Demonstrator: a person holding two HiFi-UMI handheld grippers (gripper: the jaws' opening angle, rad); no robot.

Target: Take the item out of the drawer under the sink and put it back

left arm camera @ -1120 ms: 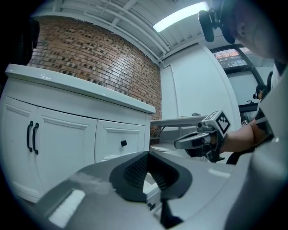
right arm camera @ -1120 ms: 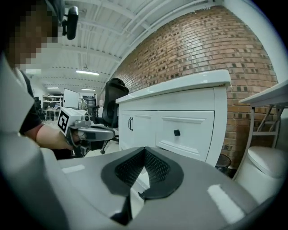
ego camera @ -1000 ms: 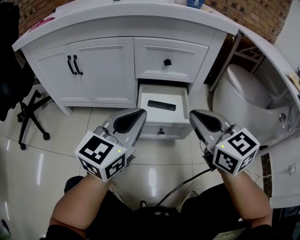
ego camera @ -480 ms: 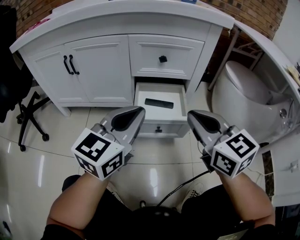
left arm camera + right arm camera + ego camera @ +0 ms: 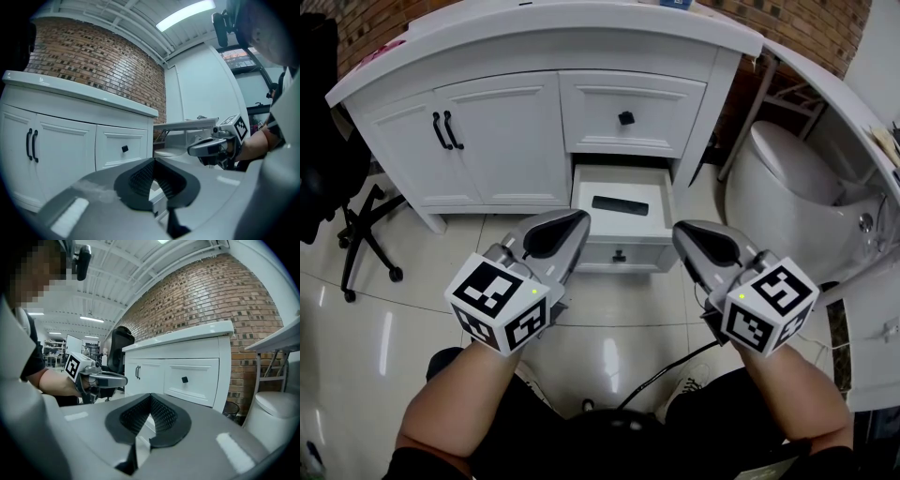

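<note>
Below the white vanity top (image 5: pixel 534 33), the lower drawer (image 5: pixel 622 251) stands pulled out over the tiled floor (image 5: pixel 619 309), beneath a shut upper drawer (image 5: pixel 666 127) with a small black knob. Inside the open drawer lies the item (image 5: pixel 620 204), a flat black oblong resting crosswise on the drawer's white bottom, nearer the back than the front; it could be a remote, but it is too small to be sure. Both tools hover in front of the drawer, apart from it and from the item. The left gripper (image 5: pixel 573 221) points at the drawer's left front corner with its ribbed pads pressed together and nothing between them. The right gripper (image 5: pixel 682 231) hangs off the drawer's right front corner, its jaws likewise closed on nothing. Left of the drawers are two cabinet doors (image 5: pixel 478 141) with black handles. A white toilet (image 5: pixel 792 178) sits to the right, and a black office chair (image 5: pixel 342 216) stands at the far left.
</note>
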